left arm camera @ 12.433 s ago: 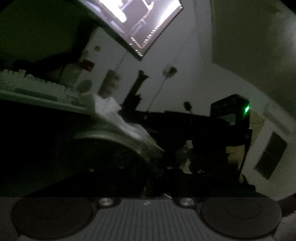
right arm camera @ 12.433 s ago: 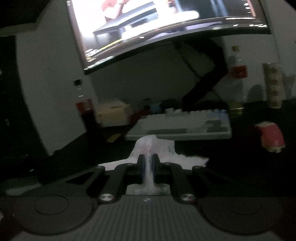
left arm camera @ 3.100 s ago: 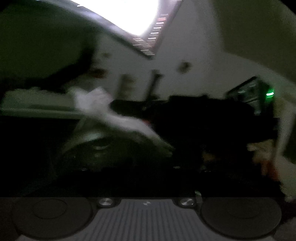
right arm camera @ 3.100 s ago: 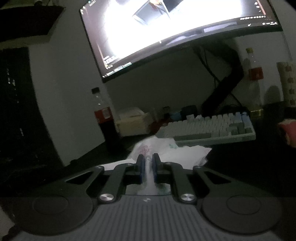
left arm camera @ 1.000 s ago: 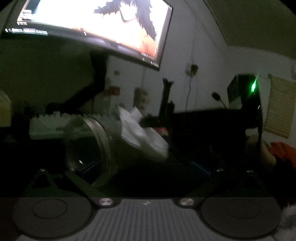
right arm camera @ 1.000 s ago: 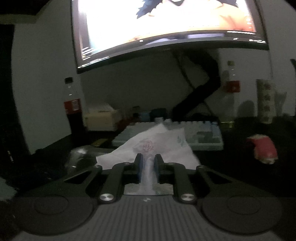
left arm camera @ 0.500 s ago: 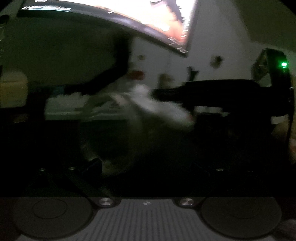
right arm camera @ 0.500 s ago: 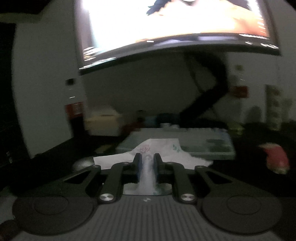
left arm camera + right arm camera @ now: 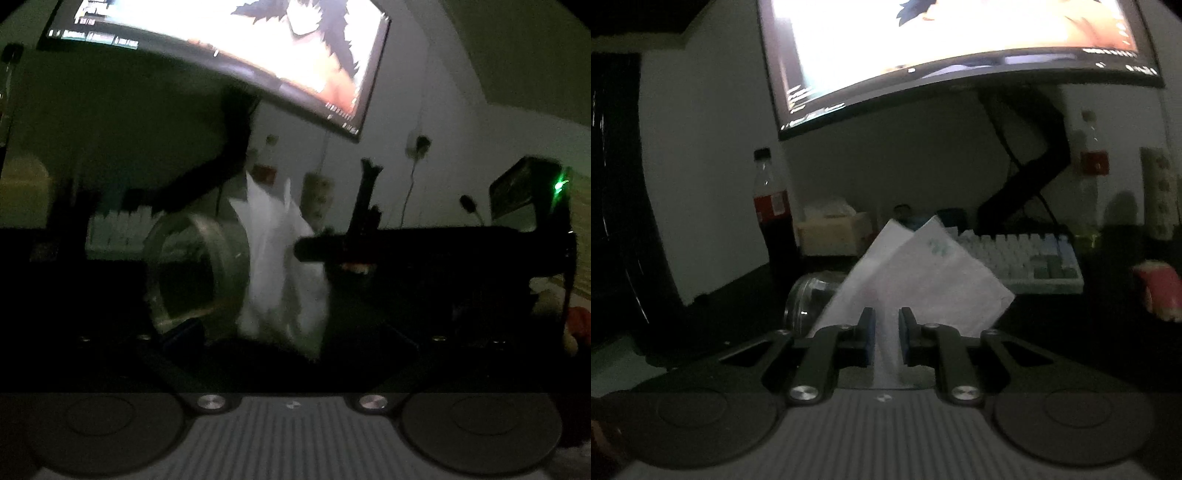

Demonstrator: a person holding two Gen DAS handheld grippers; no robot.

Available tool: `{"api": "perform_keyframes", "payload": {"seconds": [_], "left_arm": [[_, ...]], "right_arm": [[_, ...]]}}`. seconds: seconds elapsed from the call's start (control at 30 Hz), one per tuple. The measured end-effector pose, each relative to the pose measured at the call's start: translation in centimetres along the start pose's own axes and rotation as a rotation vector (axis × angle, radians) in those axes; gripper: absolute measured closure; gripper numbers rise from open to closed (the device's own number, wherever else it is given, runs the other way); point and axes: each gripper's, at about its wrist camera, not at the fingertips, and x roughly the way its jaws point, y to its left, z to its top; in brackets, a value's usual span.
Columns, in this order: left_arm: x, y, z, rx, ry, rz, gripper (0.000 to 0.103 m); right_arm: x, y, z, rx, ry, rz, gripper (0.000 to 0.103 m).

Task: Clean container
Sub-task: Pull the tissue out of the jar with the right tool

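The jar (image 9: 192,269) lies on its side, long axis running across the left camera's view, its round end turned toward that camera at about ten o'clock of the left gripper (image 9: 280,332). The tissue (image 9: 284,273) presses against the jar's other end, coming in from three o'clock. From the right camera the jar (image 9: 812,299) peeks out at eleven o'clock, just behind the tissue (image 9: 923,280). The right gripper (image 9: 886,339) is clamped narrow on the tissue's tail. The left gripper's fingers are lost in the dark; I cannot tell its state.
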Motion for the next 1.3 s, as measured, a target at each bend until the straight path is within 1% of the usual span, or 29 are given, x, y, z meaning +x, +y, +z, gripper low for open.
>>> {"api": "perform_keyframes", "payload": {"seconds": [0.1, 0.2, 0.43, 0.5, 0.53, 0.57, 0.6, 0.63, 0.67, 0.7, 0.8, 0.9, 0.93, 1.1, 1.2, 1.23, 1.3], "left_arm": [[0.0, -0.7, -0.2, 0.022, -0.011, -0.034, 0.000], [0.0, -1.7, -0.4, 0.048, -0.019, -0.048, 0.000], [1.1, -2.3, -0.9, 0.060, 0.018, -0.067, 0.000], [1.2, -2.3, -1.0, 0.064, 0.027, -0.067, 0.000], [1.2, -2.3, -1.0, 0.064, 0.030, -0.069, 0.000], [1.2, -2.3, -1.0, 0.063, 0.030, -0.070, 0.000], [1.1, -2.3, -1.0, 0.062, 0.028, -0.069, 0.000], [1.0, -2.2, -1.0, 0.062, 0.026, -0.068, 0.000], [1.0, -2.2, -1.0, 0.060, 0.024, -0.067, 0.000], [1.0, -2.1, -0.9, 0.056, 0.022, -0.065, 0.000], [1.2, -1.9, -0.9, 0.049, 0.024, -0.064, 0.000], [1.4, -2.1, -0.9, 0.056, 0.032, -0.064, 0.000], [1.4, -2.2, -1.0, 0.059, 0.034, -0.065, 0.000], [1.5, -2.5, -1.1, 0.071, 0.041, -0.068, 0.000], [1.5, -2.4, -1.2, 0.069, 0.043, -0.074, 0.000], [1.5, -2.3, -1.2, 0.068, 0.043, -0.075, 0.000], [1.4, -2.3, -1.2, 0.067, 0.044, -0.078, 0.000]], "right_arm": [[-0.7, -0.8, 0.4, 0.034, -0.016, 0.019, 0.087], [-0.8, -1.0, 1.0, 0.038, -0.025, 0.026, 0.088], [1.1, -0.7, 0.6, 0.027, 0.006, 0.032, 0.088], [1.0, -1.0, 0.5, 0.037, 0.008, 0.025, 0.088], [0.7, -1.3, 0.5, 0.049, 0.003, 0.020, 0.084], [0.3, -1.6, 0.6, 0.060, 0.000, 0.017, 0.065], [-0.1, -2.0, 0.7, 0.068, 0.002, 0.018, 0.052], [-0.5, -2.5, 0.8, 0.065, 0.006, 0.020, 0.027], [-0.9, -2.9, 0.8, 0.056, 0.010, 0.019, 0.011], [-1.3, -3.3, 0.9, 0.046, 0.015, 0.018, 0.007], [-1.9, -4.7, 0.9, 0.030, 0.071, 0.036, 0.001], [-1.1, -5.2, 0.6, -0.007, 0.174, 0.120, 0.000], [-0.6, -5.1, 0.4, -0.039, 0.200, 0.128, 0.000], [2.9, -3.8, 0.1, -0.199, 0.297, 0.048, 0.000], [4.8, -2.8, -0.1, -0.275, 0.331, 0.060, 0.000], [5.3, -2.6, -0.3, -0.295, 0.338, 0.055, 0.004], [6.0, -2.5, -0.9, -0.312, 0.354, 0.047, 0.038]]}}
